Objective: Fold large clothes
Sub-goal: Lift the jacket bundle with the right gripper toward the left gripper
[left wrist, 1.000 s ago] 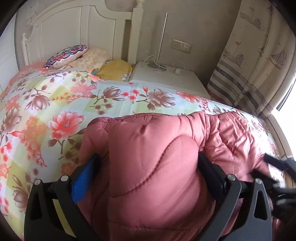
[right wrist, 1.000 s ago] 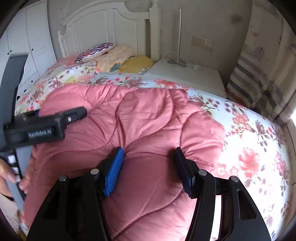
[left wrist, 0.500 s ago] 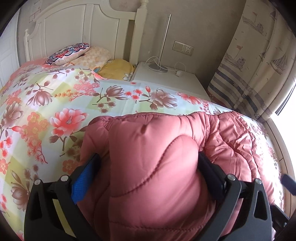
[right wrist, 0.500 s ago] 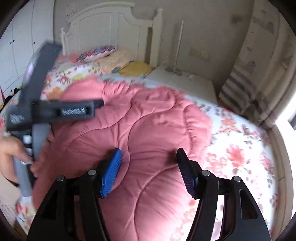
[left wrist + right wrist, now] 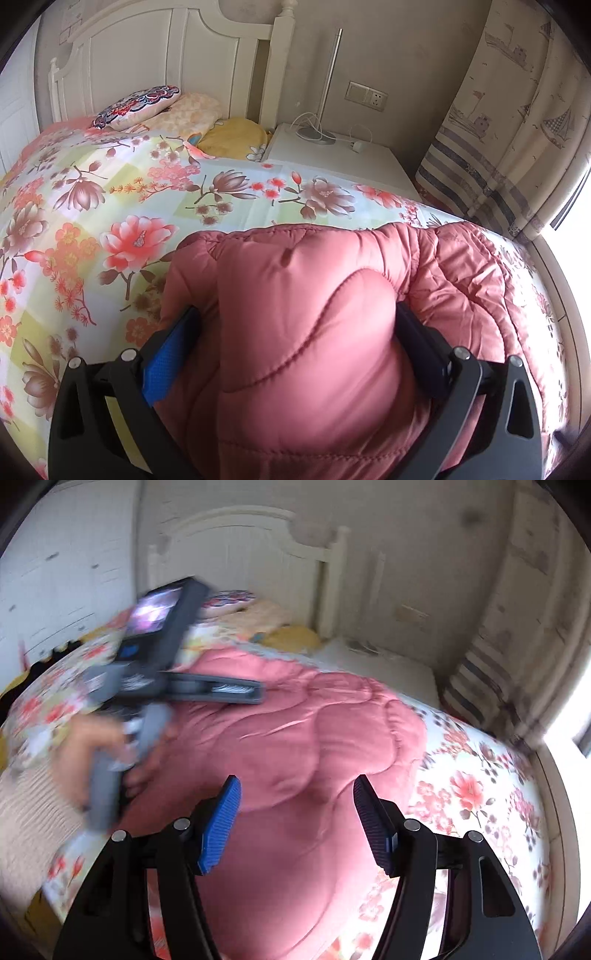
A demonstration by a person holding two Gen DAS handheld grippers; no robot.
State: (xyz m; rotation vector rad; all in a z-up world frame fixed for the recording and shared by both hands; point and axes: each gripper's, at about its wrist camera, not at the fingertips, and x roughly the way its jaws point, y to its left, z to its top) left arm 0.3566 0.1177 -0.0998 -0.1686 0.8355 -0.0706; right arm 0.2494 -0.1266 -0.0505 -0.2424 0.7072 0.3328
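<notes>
A floral bedspread point(image 5: 110, 192) covers the bed, and a pink quilted jacket point(image 5: 306, 332) lies bunched on its near right part. The left gripper point(image 5: 295, 350) is clamped on a thick fold of it, while the right gripper point(image 5: 295, 812) has just been opening, its pads apart over the jacket's near end

Both grippers are black frames with silver screw heads and ribbed blue pads point(image 5: 221, 827); seen from the right wrist, the left gripper point(image 5: 236, 694) is grey — a small lit screen on top; blurred hand point(image 5: 92, 753).

Person's hand point(image 5: 92, 753) blurred; jacket point(image 5: 314, 350) cut off below
</notes>
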